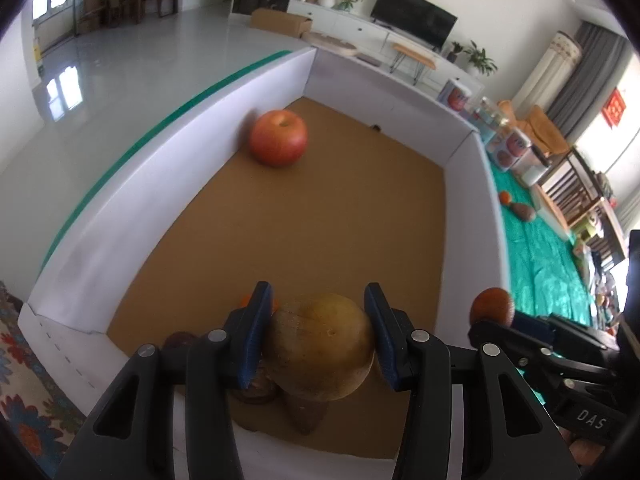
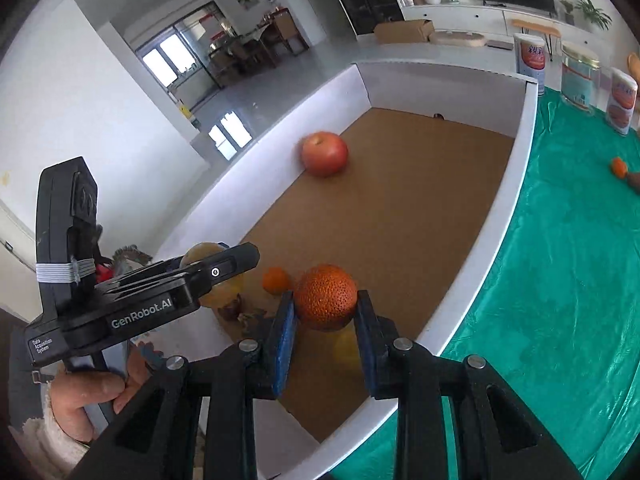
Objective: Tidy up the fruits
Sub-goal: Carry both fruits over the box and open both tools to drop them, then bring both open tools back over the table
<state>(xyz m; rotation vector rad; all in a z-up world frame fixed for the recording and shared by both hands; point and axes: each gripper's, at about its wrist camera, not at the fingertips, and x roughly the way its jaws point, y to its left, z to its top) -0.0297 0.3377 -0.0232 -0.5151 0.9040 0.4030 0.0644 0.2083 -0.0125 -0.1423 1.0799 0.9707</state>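
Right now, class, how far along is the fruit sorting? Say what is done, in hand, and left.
Done: a red apple and a small orange already lie in the white box. In hand: the left tongs grip a yellowish pear, the right tongs a bumpy orange fruit, both over the box. Left: an orange piece on the green cloth.

Both grippers point steeply down: the left gripper point(image 1: 318, 334) holds a yellow-brown fruit point(image 1: 320, 344), the right gripper point(image 2: 326, 322) an orange fruit point(image 2: 326, 296).
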